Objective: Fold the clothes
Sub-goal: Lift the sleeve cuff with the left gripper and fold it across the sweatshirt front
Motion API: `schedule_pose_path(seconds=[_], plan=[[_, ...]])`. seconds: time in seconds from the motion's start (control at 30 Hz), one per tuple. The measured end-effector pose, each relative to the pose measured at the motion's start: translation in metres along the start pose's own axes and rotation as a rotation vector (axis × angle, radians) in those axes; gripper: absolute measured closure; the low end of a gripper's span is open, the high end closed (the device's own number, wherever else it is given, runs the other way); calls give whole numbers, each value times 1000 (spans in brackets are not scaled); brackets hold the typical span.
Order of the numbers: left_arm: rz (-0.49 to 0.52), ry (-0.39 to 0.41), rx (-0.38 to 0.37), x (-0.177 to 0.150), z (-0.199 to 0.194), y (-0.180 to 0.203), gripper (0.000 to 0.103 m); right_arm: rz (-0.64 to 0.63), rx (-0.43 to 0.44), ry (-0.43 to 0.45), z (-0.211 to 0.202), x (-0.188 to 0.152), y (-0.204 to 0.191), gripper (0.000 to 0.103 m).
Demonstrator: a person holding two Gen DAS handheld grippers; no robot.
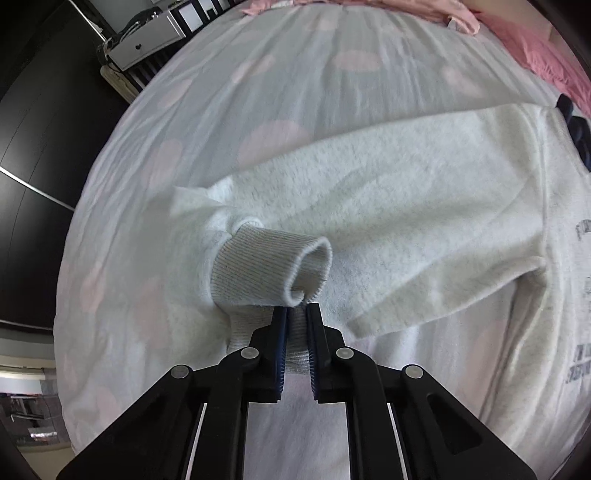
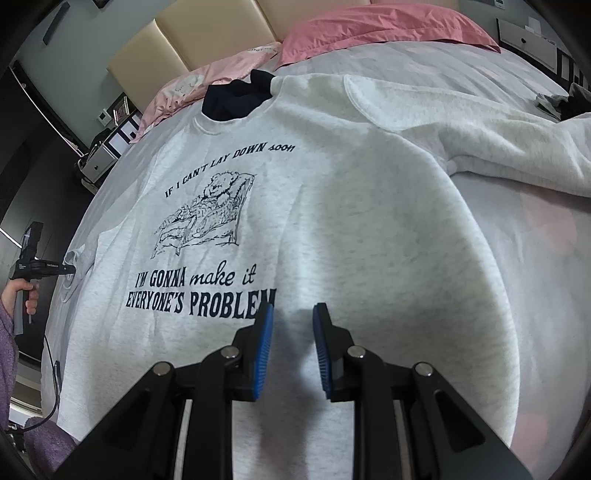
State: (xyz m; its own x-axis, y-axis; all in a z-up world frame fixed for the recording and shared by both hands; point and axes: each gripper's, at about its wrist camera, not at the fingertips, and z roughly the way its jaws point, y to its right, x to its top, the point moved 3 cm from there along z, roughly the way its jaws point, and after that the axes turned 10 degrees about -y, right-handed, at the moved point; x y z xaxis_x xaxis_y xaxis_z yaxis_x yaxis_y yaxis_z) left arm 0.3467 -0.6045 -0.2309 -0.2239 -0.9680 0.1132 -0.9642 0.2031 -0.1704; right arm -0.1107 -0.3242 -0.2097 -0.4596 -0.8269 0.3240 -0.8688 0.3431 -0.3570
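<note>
A light grey sweatshirt (image 2: 351, 221) with a dark bear print and lettering (image 2: 207, 206) lies face up on the bed. In the left wrist view its sleeve (image 1: 388, 206) stretches across the sheet and ends in a ribbed cuff (image 1: 266, 273) that curls upward. My left gripper (image 1: 297, 310) is shut on the edge of that cuff, with ribbed fabric pinched between the blue pads. My right gripper (image 2: 293, 310) hangs open just above the lower chest of the sweatshirt, nothing between its fingers. The other sleeve (image 2: 480, 129) trails off to the right.
A white sheet with pale pink spots (image 1: 295, 74) covers the bed. Pink pillows (image 2: 369, 33) lie at the headboard, and a dark navy garment (image 2: 236, 96) shows at the collar. A grey nightstand (image 1: 147, 40) stands beyond the bed's edge. A person's hand (image 2: 22, 295) is visible at the far left.
</note>
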Motion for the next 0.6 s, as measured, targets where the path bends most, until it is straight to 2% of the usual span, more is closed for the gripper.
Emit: schedule_pose_path(seconds=[0.1, 0.3, 0.43, 0.53, 0.6], plan=[[-17, 62, -44, 2, -44, -11, 93, -4, -4, 9, -3, 0, -1, 81], [-64, 232, -204, 15, -155, -29, 93, -3, -7, 33, -13, 0, -1, 81], [-45, 318, -310, 19, -222, -15, 93, -12, -63, 32, -18, -1, -2, 81], [9, 359, -360, 20, -262, 7, 93, -7, -149, -2, -17, -4, 3, 81], [46, 376, -390, 22, -283, 26, 94, 18, -168, -20, -17, -5, 11, 81]])
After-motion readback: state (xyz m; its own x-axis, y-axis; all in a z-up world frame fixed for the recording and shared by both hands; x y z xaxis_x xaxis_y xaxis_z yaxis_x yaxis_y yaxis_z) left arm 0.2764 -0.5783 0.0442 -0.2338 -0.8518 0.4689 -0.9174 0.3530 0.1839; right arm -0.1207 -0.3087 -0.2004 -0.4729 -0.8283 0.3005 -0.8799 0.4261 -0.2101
